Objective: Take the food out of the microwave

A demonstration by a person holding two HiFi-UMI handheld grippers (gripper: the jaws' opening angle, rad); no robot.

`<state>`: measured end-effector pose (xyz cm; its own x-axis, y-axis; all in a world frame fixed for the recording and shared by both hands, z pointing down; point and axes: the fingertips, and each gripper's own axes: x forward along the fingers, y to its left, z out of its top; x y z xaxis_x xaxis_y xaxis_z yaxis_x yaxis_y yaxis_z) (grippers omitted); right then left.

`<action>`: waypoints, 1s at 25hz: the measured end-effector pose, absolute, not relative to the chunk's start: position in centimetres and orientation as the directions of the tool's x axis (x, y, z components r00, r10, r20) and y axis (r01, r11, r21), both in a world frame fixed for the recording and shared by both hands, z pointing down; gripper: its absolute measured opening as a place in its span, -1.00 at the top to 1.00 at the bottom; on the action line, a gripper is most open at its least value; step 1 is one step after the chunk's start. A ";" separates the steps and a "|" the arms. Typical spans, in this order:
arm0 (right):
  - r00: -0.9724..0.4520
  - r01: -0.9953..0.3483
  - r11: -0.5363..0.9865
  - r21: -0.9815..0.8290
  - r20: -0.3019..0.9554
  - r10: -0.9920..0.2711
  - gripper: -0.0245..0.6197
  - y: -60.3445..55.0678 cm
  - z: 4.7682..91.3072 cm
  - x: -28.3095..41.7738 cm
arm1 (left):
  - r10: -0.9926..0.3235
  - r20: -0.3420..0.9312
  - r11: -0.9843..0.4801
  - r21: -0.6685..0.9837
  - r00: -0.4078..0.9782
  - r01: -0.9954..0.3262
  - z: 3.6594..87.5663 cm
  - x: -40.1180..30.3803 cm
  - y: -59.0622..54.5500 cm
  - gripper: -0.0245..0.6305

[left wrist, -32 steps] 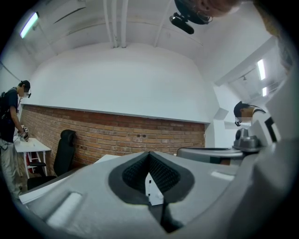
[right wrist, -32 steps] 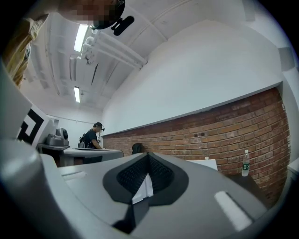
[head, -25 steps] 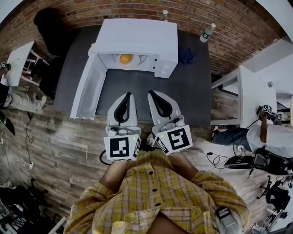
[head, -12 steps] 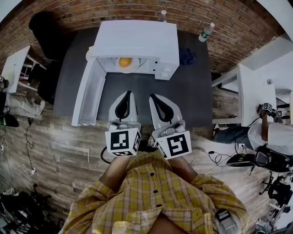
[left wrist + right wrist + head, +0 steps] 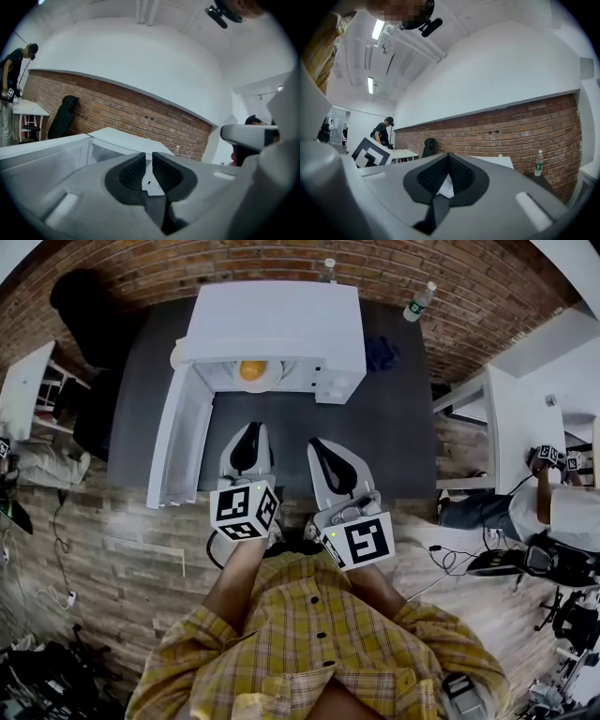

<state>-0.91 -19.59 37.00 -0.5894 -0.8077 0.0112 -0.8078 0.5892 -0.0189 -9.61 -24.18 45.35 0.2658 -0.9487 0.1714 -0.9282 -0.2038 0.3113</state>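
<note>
The microwave (image 5: 272,329) stands on the dark table (image 5: 375,427) at 12 o'clock from both grippers, and its door (image 5: 178,442) is swung out toward 9 o'clock. The food (image 5: 251,370), a yellow-orange piece, lies on a white plate (image 5: 273,381) inside the cavity. The left gripper (image 5: 249,432) is opening its jaws, with a narrow gap and nothing between them. The right gripper (image 5: 318,445) is clenched and empty, beside the left one at 3 o'clock.
</note>
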 end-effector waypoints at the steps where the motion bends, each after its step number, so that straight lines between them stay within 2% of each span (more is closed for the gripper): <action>1: -0.588 -0.809 0.587 -0.019 0.013 -0.809 0.91 -19.6 37.1 -0.8 | -0.945 0.182 -0.196 0.346 0.271 -0.917 46.0 -9.7 -24.5 0.80; 5: -0.580 -0.815 0.579 -0.021 0.020 -0.815 0.91 -19.8 37.4 -0.7 | -0.931 0.205 -0.149 0.538 0.301 -0.829 49.1 -10.4 -26.1 0.80; 7: -0.576 -0.817 0.576 -0.023 0.025 -0.817 0.91 -20.0 37.5 -0.6 | -0.919 0.206 -0.135 0.639 0.337 -0.758 50.6 -10.4 -27.0 0.70; 9: -0.576 -0.817 0.575 -0.033 0.031 -0.817 0.92 -20.2 37.8 -0.5 | -0.907 0.195 -0.137 0.702 0.374 -0.699 51.7 -10.3 -27.7 0.69; 12: -0.577 -0.817 0.576 -0.044 0.042 -0.816 0.91 -20.3 38.3 -0.5 | -0.890 0.173 -0.147 0.767 0.422 -0.624 53.2 -10.1 -28.6 0.69; 15: -0.573 -0.820 0.571 -0.048 0.051 -0.818 0.91 -20.7 38.7 -0.3 | -0.884 0.158 -0.119 0.835 0.441 -0.538 54.7 -10.1 -29.4 0.59; 20: -0.569 -0.822 0.567 -0.054 0.061 -0.820 0.91 -21.2 39.2 -0.2 | -0.896 0.139 -0.072 0.892 0.422 -0.447 56.5 -10.9 -30.9 0.55; 25: -0.579 -0.815 0.576 -0.066 0.087 -0.810 0.91 -21.9 40.1 -0.4 | -0.915 0.143 -0.001 0.934 0.376 -0.358 59.2 -12.1 -32.5 0.43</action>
